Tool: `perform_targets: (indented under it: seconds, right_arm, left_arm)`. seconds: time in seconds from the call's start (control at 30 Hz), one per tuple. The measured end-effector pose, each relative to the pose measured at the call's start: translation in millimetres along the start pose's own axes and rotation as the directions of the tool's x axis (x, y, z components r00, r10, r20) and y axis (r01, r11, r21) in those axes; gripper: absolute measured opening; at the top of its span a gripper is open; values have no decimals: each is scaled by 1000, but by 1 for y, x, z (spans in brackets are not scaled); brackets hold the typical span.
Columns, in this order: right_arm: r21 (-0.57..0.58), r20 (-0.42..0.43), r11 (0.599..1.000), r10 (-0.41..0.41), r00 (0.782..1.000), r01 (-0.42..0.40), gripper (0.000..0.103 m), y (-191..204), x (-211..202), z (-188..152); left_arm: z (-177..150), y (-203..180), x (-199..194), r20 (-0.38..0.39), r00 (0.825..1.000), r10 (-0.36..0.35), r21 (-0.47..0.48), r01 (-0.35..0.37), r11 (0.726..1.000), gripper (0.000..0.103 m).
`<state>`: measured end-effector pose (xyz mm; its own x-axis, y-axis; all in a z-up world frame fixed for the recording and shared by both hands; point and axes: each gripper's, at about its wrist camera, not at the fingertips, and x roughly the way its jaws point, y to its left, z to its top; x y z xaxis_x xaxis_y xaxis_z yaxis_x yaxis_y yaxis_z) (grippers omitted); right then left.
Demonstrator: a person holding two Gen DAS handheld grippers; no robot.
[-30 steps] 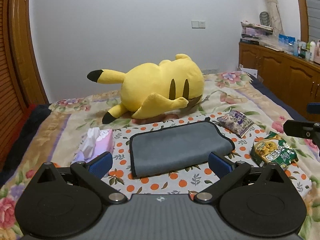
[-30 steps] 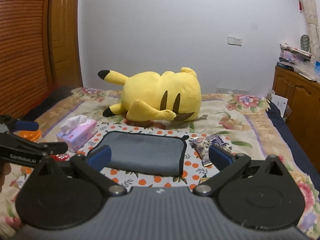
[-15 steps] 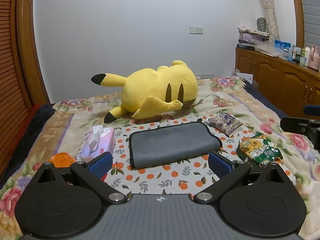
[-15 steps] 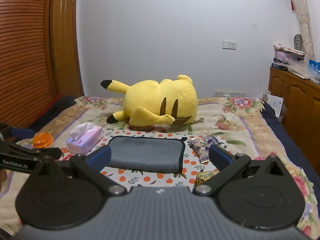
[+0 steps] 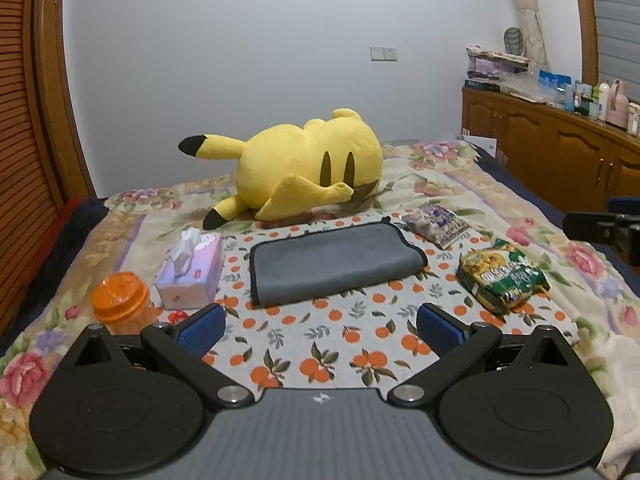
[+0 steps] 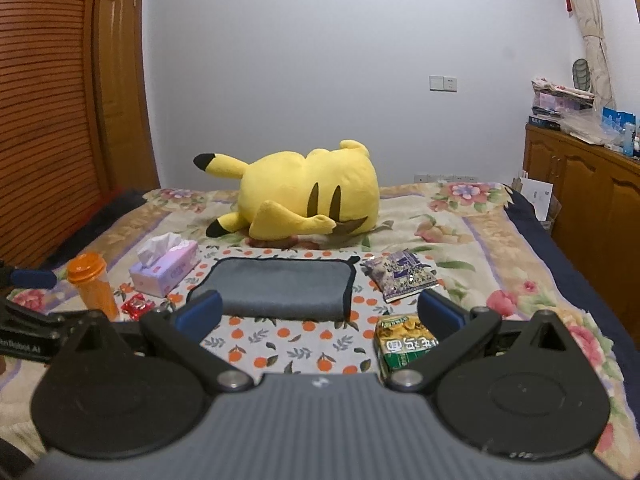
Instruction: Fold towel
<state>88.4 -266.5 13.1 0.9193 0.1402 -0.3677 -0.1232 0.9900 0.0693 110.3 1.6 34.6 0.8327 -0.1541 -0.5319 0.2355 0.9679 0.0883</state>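
A grey towel [image 5: 332,262] with a dark edge lies folded into a flat rectangle on the orange-print cloth [image 5: 320,344] on the bed; it also shows in the right wrist view [image 6: 280,284]. My left gripper [image 5: 320,330] is open and empty, held back from the towel's near edge. My right gripper [image 6: 320,314] is open and empty, also short of the towel. The right gripper's tip shows at the right edge of the left wrist view [image 5: 600,228]. The left gripper shows at the left edge of the right wrist view [image 6: 28,312].
A yellow plush toy [image 5: 304,176] lies behind the towel. A pink tissue box [image 5: 192,276] and an orange-lidded jar [image 5: 120,300] stand to its left. A purple snack packet [image 5: 436,222] and a green snack packet [image 5: 502,276] lie to its right. Wooden cabinets [image 5: 560,152] line the right wall.
Both grippers have drawn back and up from the towel, so it looks smaller and farther. The orange jar and green packet have come into fuller view. The towel has not moved.
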Motion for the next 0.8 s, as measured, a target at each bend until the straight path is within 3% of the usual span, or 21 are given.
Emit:
perform_targets:
  seconds: [0.4,0.8]
  right_arm:
    - [4,-14,1000,2,1000,-2,103,-2,-7,-20]
    - [-4,-21,1000,-1,1000,1,103,6,-15,-42]
  left_arm:
    - [-26,1,-3,-38,999,-9,-38,7,999,103]
    - [-40,-7,-9,-44,999,4,-9,-4,1000,103]
